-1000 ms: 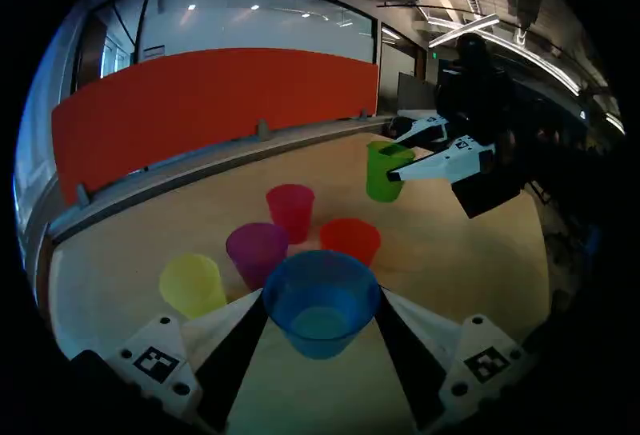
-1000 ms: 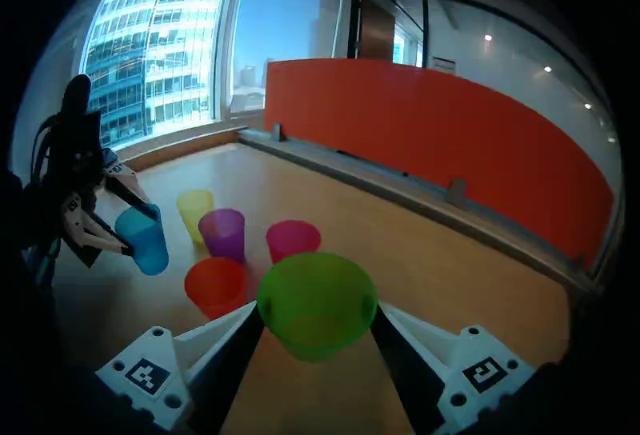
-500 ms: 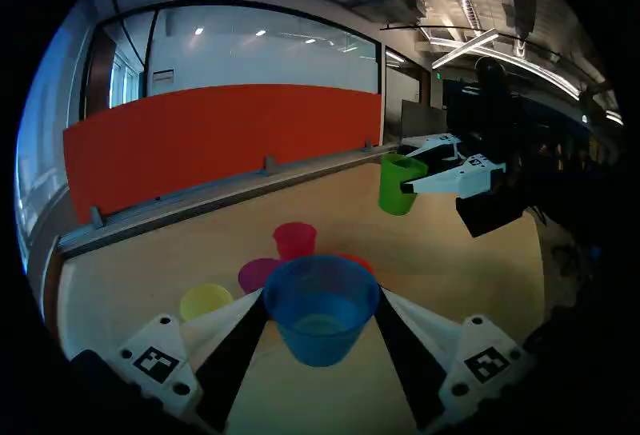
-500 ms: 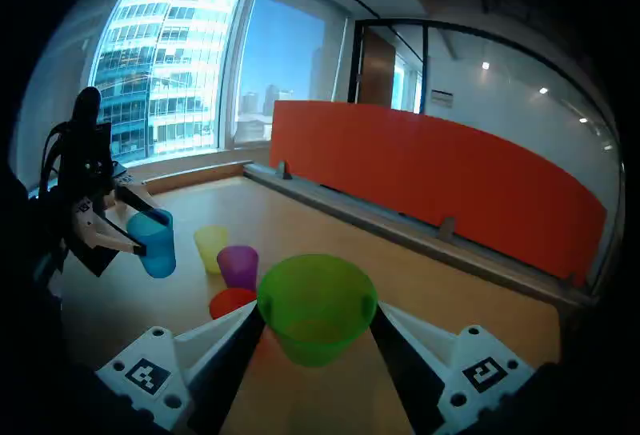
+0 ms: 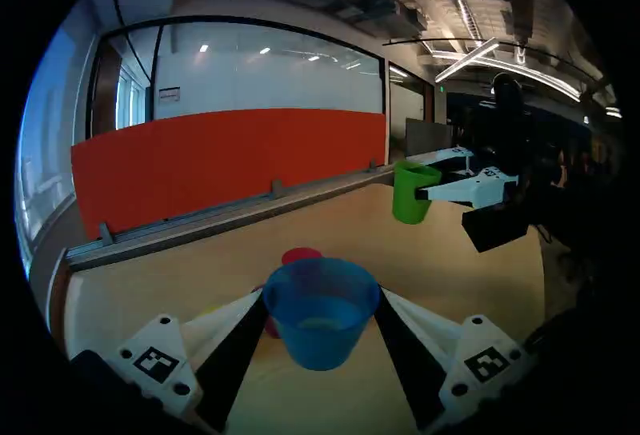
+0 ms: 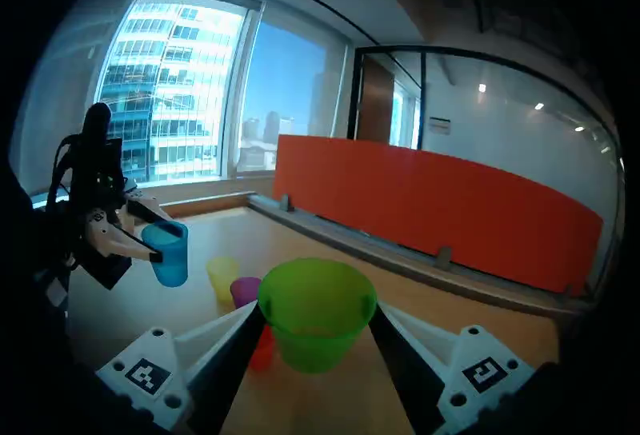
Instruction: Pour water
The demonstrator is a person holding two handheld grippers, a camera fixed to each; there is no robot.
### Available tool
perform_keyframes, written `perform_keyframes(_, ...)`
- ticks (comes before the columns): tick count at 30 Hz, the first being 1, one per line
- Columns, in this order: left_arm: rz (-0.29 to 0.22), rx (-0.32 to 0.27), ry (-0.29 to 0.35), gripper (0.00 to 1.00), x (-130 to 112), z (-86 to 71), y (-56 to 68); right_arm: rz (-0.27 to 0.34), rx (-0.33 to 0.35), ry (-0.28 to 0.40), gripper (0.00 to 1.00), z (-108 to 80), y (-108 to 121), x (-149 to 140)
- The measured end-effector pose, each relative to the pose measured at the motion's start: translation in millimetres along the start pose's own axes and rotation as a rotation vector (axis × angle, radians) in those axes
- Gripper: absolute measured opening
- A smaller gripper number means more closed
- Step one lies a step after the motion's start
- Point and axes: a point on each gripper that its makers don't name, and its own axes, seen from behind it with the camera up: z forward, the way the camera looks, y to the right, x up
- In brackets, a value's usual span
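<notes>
- My left gripper (image 5: 320,301) clamps the blue cup (image 5: 321,331) between its 2 fingers: upright, mouth up, long axis vertical, a little water in the bottom.
- My right gripper (image 6: 317,313) pinches the green cup (image 6: 317,331), upright too, held off to the side.
- Wooden table (image 5: 456,275) below, orange partition (image 5: 232,155) behind, tall windows (image 6: 160,91).
- Pink cup (image 5: 301,256) is mostly hidden behind the blue cup; I cannot make out the green cup's contents.
</notes>
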Motion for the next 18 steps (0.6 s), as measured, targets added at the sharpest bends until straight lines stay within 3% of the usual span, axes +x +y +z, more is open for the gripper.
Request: perform_keyframes(18,-0.003,0.011,0.055,0.88,18.9,-2.1,-4.6,0.01,0.001,0.105,0.92,-8.2,-5.1,23.7)
